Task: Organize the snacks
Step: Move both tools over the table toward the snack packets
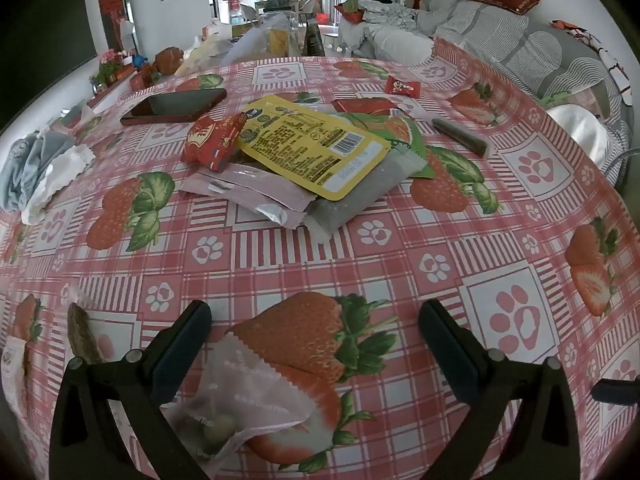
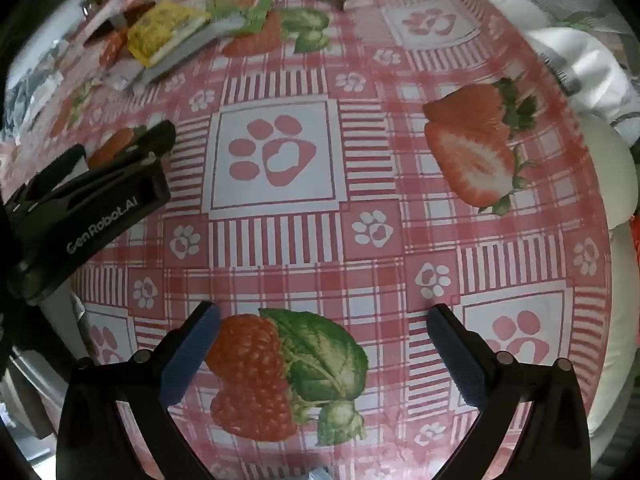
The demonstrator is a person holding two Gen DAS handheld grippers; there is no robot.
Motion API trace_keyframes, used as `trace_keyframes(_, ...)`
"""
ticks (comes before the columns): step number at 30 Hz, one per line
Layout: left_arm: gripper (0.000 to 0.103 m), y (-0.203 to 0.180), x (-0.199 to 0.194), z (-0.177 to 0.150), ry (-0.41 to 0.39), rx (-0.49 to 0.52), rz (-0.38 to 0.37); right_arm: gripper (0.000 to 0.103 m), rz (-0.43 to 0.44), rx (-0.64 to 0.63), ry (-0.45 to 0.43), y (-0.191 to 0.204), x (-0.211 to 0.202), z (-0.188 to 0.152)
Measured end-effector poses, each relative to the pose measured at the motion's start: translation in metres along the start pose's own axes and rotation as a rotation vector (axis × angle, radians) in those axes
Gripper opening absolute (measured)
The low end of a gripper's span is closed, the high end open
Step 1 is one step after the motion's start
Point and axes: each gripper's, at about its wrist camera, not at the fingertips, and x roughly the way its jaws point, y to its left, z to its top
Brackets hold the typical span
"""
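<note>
A pile of snack packets sits mid-table: a yellow packet [image 1: 308, 144] on top, a red packet [image 1: 214, 138] at its left, pink sachets [image 1: 248, 192] and a grey packet [image 1: 360, 196] beneath. A dark stick snack [image 1: 462, 136] and a small red candy [image 1: 402, 87] lie farther right. My left gripper [image 1: 316, 320] is open above the cloth; a clear packet with green pieces [image 1: 240, 396] lies by its left finger, and a brown stick snack [image 1: 82, 338] is farther left. My right gripper [image 2: 322, 320] is open and empty over bare cloth. The pile also shows in the right wrist view [image 2: 168, 30].
A phone [image 1: 174, 106] lies behind the pile. Crumpled cloth and tissue [image 1: 44, 172] sit at the table's left edge. A grey sofa [image 1: 500, 32] stands beyond the table. The left gripper's body [image 2: 92, 200] is at the left of the right wrist view.
</note>
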Motion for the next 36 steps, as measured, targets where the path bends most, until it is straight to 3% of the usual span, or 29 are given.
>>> trace_keyframes(2,0.103,0.000,0.000,0.000,-0.001,0.000,0.000,0.103,0.028,0.045,0.048,-0.005,-0.004,-0.001)
trace_keyframes(14,0.103,0.000,0.000,0.000,-0.001,-0.002,-0.001,0.103,0.161,0.122,0.024,-0.036,-0.046,-0.038)
trace_keyframes(16,0.103,0.001,0.000,0.001,0.040,0.005,-0.005,0.103,0.180,0.152,0.025,-0.043,-0.052,-0.044)
trace_keyframes(18,0.103,0.001,-0.003,0.004,0.143,0.013,-0.013,0.103,0.191,0.172,0.034,-0.049,-0.054,-0.049)
trace_keyframes(21,0.103,-0.002,-0.023,0.019,0.202,0.015,-0.060,0.103,0.207,0.208,0.071,-0.059,-0.056,-0.058)
trace_keyframes(25,0.103,0.013,-0.093,0.021,0.159,0.037,-0.145,0.103,0.233,0.246,0.109,-0.051,-0.059,-0.076)
trace_keyframes(27,0.103,0.022,-0.119,0.025,0.214,0.037,-0.171,0.103,0.239,0.252,0.115,-0.041,-0.061,-0.077)
trace_keyframes(32,0.103,0.066,-0.161,-0.012,0.295,0.003,-0.234,0.103,0.243,0.257,0.152,-0.012,-0.066,-0.084)
trace_keyframes(36,0.103,0.110,-0.161,-0.059,0.423,-0.038,-0.156,0.103,0.238,0.228,0.208,0.027,-0.061,-0.093)
